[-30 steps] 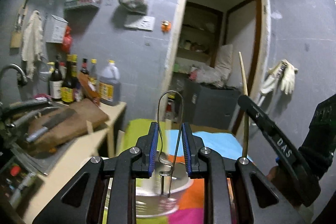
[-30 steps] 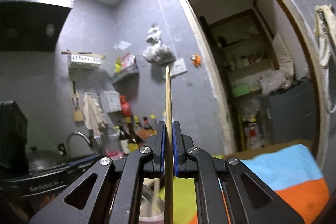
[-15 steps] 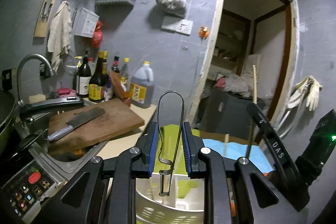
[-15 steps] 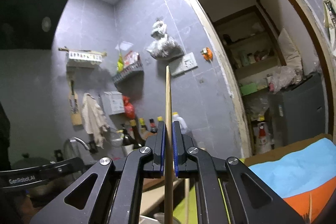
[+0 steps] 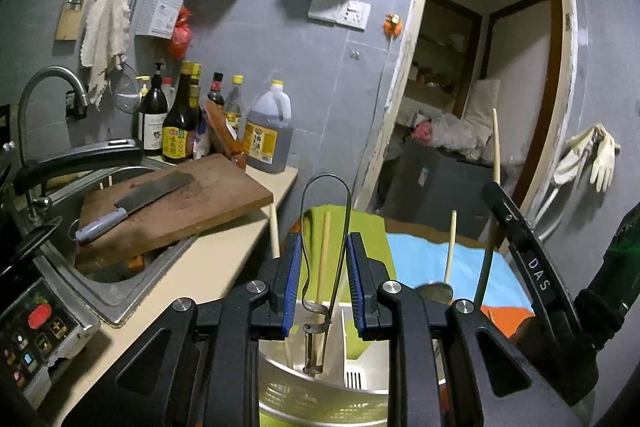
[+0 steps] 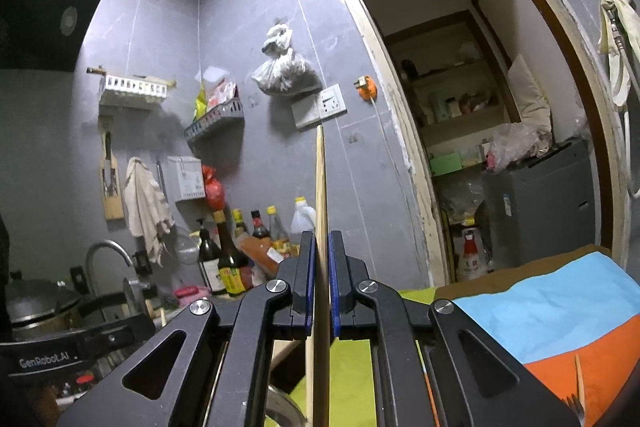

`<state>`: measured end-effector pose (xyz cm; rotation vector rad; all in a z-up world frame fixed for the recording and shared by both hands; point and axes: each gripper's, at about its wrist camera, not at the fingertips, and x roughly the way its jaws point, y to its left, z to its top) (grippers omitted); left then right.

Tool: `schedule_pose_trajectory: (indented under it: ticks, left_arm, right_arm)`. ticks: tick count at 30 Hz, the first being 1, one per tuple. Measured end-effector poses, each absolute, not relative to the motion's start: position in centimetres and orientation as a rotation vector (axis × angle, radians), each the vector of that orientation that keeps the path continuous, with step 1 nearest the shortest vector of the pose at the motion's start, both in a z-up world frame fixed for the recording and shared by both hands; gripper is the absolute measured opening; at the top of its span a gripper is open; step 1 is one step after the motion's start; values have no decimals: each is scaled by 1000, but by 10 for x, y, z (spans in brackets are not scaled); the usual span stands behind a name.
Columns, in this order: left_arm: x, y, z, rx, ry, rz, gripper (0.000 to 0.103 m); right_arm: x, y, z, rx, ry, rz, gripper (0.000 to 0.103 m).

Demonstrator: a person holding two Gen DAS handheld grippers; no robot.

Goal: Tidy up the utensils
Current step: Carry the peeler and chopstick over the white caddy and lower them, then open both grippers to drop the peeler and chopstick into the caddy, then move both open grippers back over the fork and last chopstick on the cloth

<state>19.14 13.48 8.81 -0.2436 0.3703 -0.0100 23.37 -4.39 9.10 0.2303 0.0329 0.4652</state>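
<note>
My left gripper [image 5: 323, 259] is shut on a metal wire peeler [image 5: 325, 251], held upright with its blade end hanging down over a white slotted utensil basket [image 5: 320, 391]. Wooden chopsticks [image 5: 322, 267] and a metal ladle [image 5: 436, 291] stand in the basket. My right gripper [image 6: 319, 267] is shut on a single wooden chopstick [image 6: 320, 195], held upright. The right gripper also shows in the left wrist view [image 5: 528, 267], to the right of the basket, with its chopstick [image 5: 496, 147] pointing up.
A cutting board [image 5: 176, 203] with a cleaver [image 5: 144, 199] lies over the sink [image 5: 100, 283] at left. Sauce bottles [image 5: 180, 119] stand by the wall. A table with a green, blue and orange cloth [image 5: 460, 263] is under the basket. A doorway [image 5: 480, 87] is behind.
The left gripper's view has tipped down and closer to the basket, so standing chopsticks and the ladle now show. The right gripper still holds its chopstick upright, barely shifted.
</note>
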Motion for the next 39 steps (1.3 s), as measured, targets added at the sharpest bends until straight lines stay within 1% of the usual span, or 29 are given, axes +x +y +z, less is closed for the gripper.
schedule_pose_trajectory:
  ticks: [7, 15, 18, 19, 23, 25, 27, 28, 29, 30, 31, 33, 35, 36, 38, 39]
  left_arm:
    - [198, 129, 74, -229, 421, -25, 19]
    - [201, 130, 64, -261, 475, -43, 21]
    - [196, 131, 67, -277, 456, -49, 30]
    - [194, 132, 68, -280, 447, -53, 32]
    - [188, 129, 76, -273, 426, -57, 32]
    - [185, 126, 79, -270, 414, -61, 35]
    - [182, 122, 82, -264, 398, -63, 38]
    - [179, 120, 83, -259, 385, -67, 41]
    - [177, 118, 84, -255, 374, -70, 43]
    - [175, 116, 86, -253, 360, -75, 45]
    - [173, 113, 87, -251, 346, -81, 48]
    - [169, 106, 91, -248, 318, -95, 53]
    - [167, 100, 94, -238, 302, -109, 57]
    - [165, 94, 95, -227, 291, -117, 57]
    - [162, 84, 97, -204, 280, -130, 62]
    - [161, 78, 98, -191, 275, -139, 63]
  right_arm:
    - [227, -49, 81, 169, 96, 495, 8]
    - [219, -53, 80, 126, 158, 527, 9]
    - [217, -54, 79, 117, 172, 537, 9]
    - [216, -55, 79, 116, 174, 542, 12]
    - [213, -61, 79, 130, 181, 550, 22]
    - [210, -65, 81, 135, 176, 553, 23]
    - [206, -70, 83, 139, 165, 560, 26]
    - [204, -73, 84, 139, 161, 562, 33]
    - [202, -76, 86, 142, 159, 566, 44]
    - [199, -81, 87, 151, 154, 572, 49]
    - [197, -86, 89, 156, 147, 574, 53]
    - [193, -94, 92, 155, 141, 559, 55]
    - [188, -104, 96, 156, 138, 544, 70]
    - [185, -110, 98, 158, 133, 540, 72]
    - [178, -122, 101, 144, 127, 520, 84]
    - [175, -128, 103, 136, 128, 511, 87]
